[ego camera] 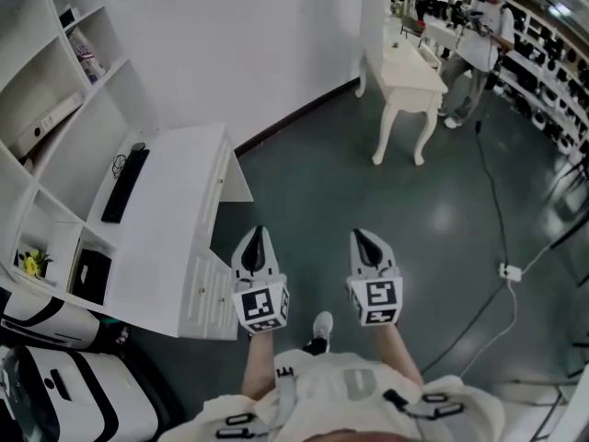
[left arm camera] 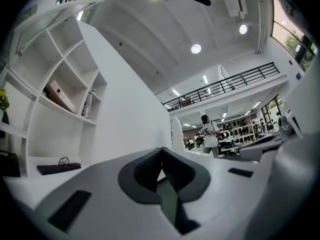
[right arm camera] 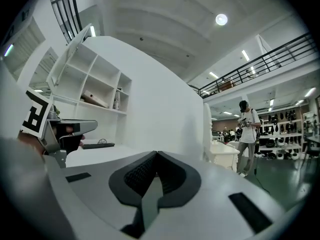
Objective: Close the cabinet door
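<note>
A white cabinet desk (ego camera: 166, 247) with open shelving (ego camera: 55, 109) stands at the left of the head view. A white door panel (ego camera: 241, 178) juts out from its front at an angle, standing open. In the gripper views a tilted panel (right arm camera: 70, 46) also stands raised at the top of the shelving. My left gripper (ego camera: 259, 235) is over the grey floor just right of the desk's front, jaws together and empty (left arm camera: 161, 150). My right gripper (ego camera: 361, 237) is beside it, further right, likewise shut on nothing (right arm camera: 156, 154). Neither touches the cabinet.
A black keyboard (ego camera: 124, 187) lies on the desk top. A white table with curved legs (ego camera: 409, 81) stands ahead to the right, with a person (ego camera: 479, 40) beyond it. A cable with a socket block (ego camera: 509, 271) runs across the floor at right. Black-and-white bags (ego camera: 55, 385) sit at lower left.
</note>
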Tool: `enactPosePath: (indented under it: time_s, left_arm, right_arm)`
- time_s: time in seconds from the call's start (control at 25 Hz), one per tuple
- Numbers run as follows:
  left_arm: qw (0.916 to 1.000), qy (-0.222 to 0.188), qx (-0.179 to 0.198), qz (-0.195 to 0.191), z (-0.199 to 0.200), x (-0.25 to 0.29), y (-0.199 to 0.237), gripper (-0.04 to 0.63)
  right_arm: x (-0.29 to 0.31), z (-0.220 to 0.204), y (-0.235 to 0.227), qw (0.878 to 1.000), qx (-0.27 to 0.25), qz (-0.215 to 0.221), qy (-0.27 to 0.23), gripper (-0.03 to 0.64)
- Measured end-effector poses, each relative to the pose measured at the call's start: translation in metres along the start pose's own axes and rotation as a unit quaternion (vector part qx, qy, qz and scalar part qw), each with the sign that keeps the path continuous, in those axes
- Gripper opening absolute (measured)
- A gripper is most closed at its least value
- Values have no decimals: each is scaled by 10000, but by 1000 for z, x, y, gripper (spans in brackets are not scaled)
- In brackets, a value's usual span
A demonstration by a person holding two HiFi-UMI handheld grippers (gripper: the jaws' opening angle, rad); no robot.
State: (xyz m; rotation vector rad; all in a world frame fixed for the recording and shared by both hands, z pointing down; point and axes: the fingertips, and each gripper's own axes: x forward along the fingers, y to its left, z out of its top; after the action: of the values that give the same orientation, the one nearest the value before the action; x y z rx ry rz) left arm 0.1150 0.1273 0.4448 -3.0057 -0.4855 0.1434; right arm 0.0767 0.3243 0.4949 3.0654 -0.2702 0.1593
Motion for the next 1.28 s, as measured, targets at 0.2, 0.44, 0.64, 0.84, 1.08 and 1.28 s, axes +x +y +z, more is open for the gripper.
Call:
enactPosePath:
  time_s: [0.2,0.44,0.64,0.84,1.08,1.28]
  left_arm:
    - [9998,-113,-50,144,4,41,38,6]
    - [9994,-108,-52,334,-3,74,79,6]
    - [9988,-85,-147,464,-8,86,98,6]
    - [9959,-65,-36,899,-1,83,125,5]
    - [9812,-216,-124,1916,14,60,185,5]
    - [9543,-44,202,2981,11,21,257,6]
  right_arm:
    - [66,26,11,9997,29,62,-251,5]
    - [116,44,27,9991,-148,246,-304,5]
    - [138,37,34,9992,-175,329,-105,5]
    - [165,51,62,9950,-324,936,-107,5]
    - [220,80,147,9686,-673,2329,-553,5]
    - [269,112,224,9319,-892,3380,-968,5]
